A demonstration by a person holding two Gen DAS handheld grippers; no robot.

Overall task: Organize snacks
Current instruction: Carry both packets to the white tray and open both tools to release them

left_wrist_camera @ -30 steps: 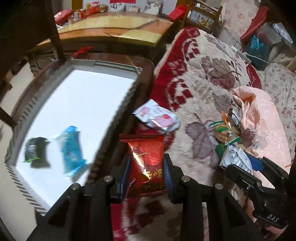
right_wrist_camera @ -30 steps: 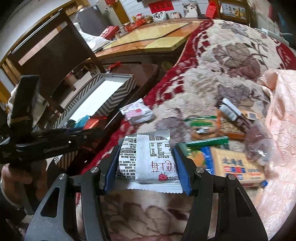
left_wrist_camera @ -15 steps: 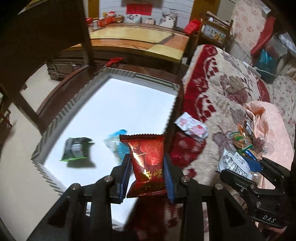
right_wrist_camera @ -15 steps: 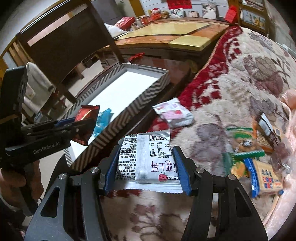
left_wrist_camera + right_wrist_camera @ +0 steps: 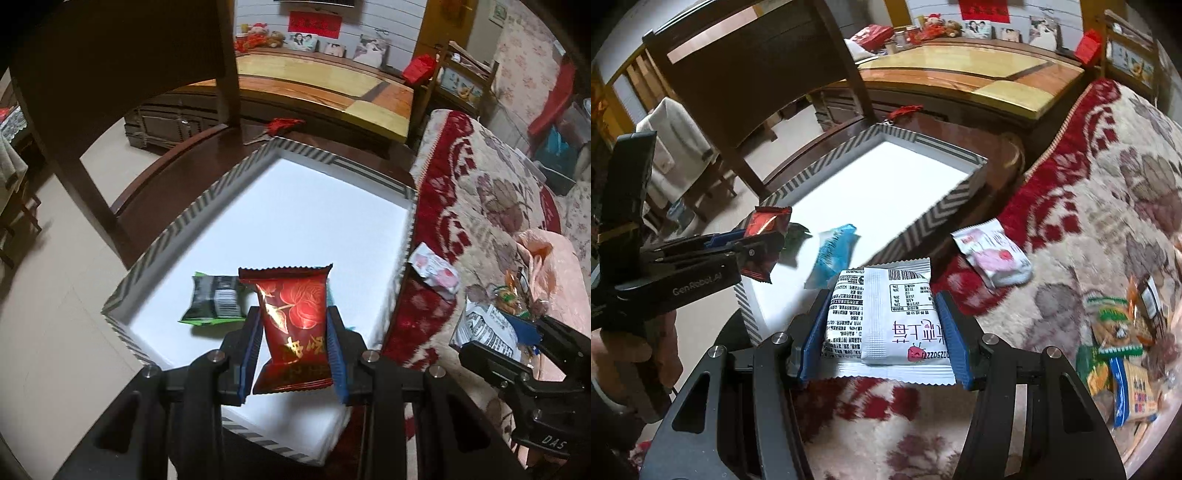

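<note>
Clutter rings the work area: a dark wooden chair [image 5: 122, 92] stands at the far left of the striped-edged white tray [image 5: 177, 229], a long wooden cabinet [image 5: 332, 85] with framed photos runs behind it, and a red key tassel [image 5: 284, 124] lies just past the tray's far rim. To the right spreads a red and cream floral blanket [image 5: 1108, 192], on which a pink and white packet [image 5: 995, 256] rests close to the tray's near wall, and a heap of mixed snack packs [image 5: 1123, 343] lies farther right.

Inside the tray lie a green and black packet [image 5: 216, 301] and a light blue packet [image 5: 833, 256], near each other at the near end.

The left hand-held gripper [image 5: 293, 349] is clenched on a red foil packet [image 5: 293, 328], its blue pads pressing both sides, and the packet hangs above the tray's near end, just beside the green and black one. The right hand-held gripper [image 5: 884, 339] grasps a white printed packet [image 5: 884, 317] by its sides; that packet sits over the blanket at the tray's near corner, outside the wall. In the right wrist view a hand [image 5: 631, 350] grips the left tool's handle.
</note>
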